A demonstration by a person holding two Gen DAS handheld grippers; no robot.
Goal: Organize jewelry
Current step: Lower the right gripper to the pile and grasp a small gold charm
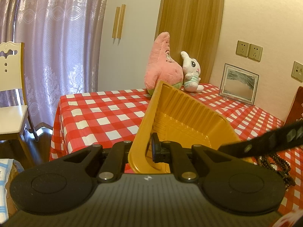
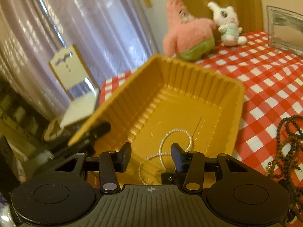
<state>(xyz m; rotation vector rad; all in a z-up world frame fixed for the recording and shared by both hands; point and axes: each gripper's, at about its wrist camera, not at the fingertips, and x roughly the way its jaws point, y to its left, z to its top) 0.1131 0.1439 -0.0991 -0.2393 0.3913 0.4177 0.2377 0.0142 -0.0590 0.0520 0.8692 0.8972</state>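
A yellow ribbed plastic tray (image 1: 181, 111) is held tilted above the red-checked table. My left gripper (image 1: 146, 149) is shut on the tray's near left rim, one finger inside the wall and one outside. In the right wrist view the tray (image 2: 170, 94) opens toward me with a thin silver chain (image 2: 166, 147) lying looped on its floor. My right gripper (image 2: 151, 153) is open just over the tray's near end, above the chain, holding nothing. A brown bead necklace (image 2: 287, 151) lies on the cloth to the right; it also shows in the left wrist view (image 1: 276, 164).
A pink star plush (image 1: 162, 64) and a white bunny plush (image 1: 191, 71) sit at the table's far edge. A framed picture (image 1: 238, 83) leans on the wall. A white chair (image 1: 11, 94) stands left by the curtain. A dark red box (image 1: 295, 106) is at right.
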